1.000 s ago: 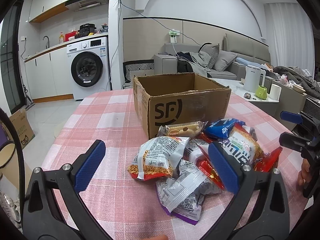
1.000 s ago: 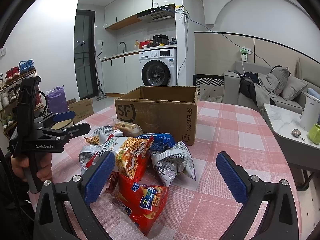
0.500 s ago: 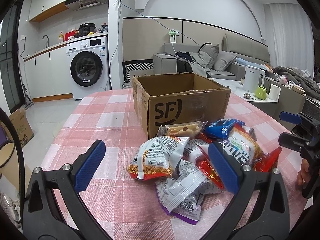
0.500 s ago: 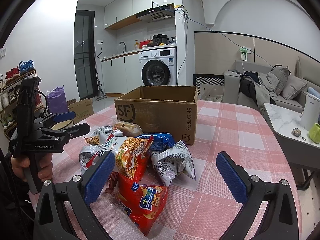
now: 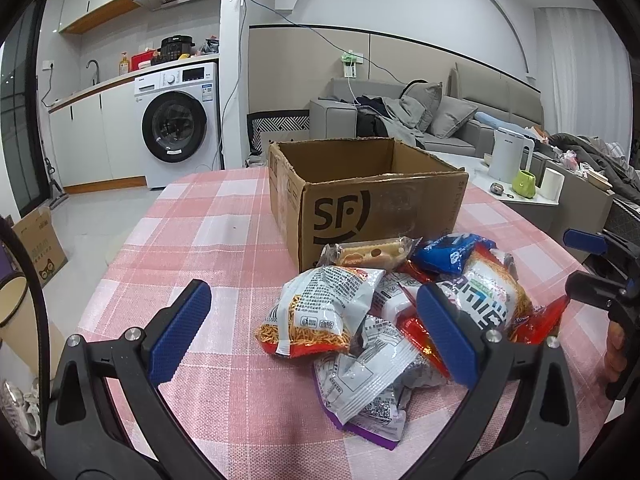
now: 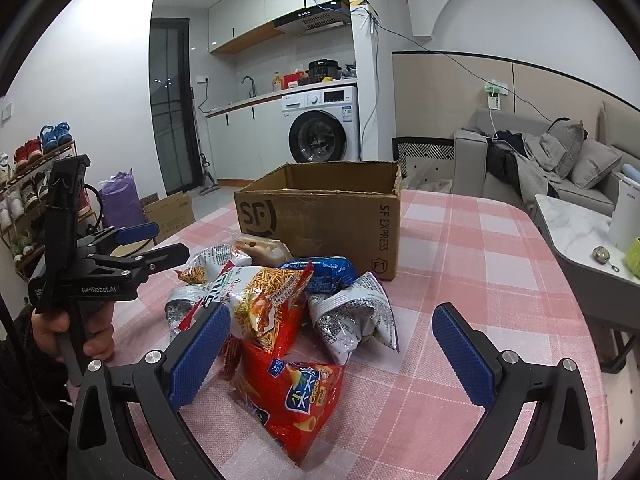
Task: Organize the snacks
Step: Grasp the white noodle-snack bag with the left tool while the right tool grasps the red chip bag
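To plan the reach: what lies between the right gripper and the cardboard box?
In the right wrist view, the snack pile lies between the open right gripper and the cardboard box.

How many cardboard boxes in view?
2. SF box on the table, behind the snacks; floor box left of the table. Others may be hidden.

One box [image 5: 360,200], two grippers [image 5: 312,328] [image 6: 328,344], and a heap of about eight snack packs [image 6: 288,304]; the buried ones are hard to count.
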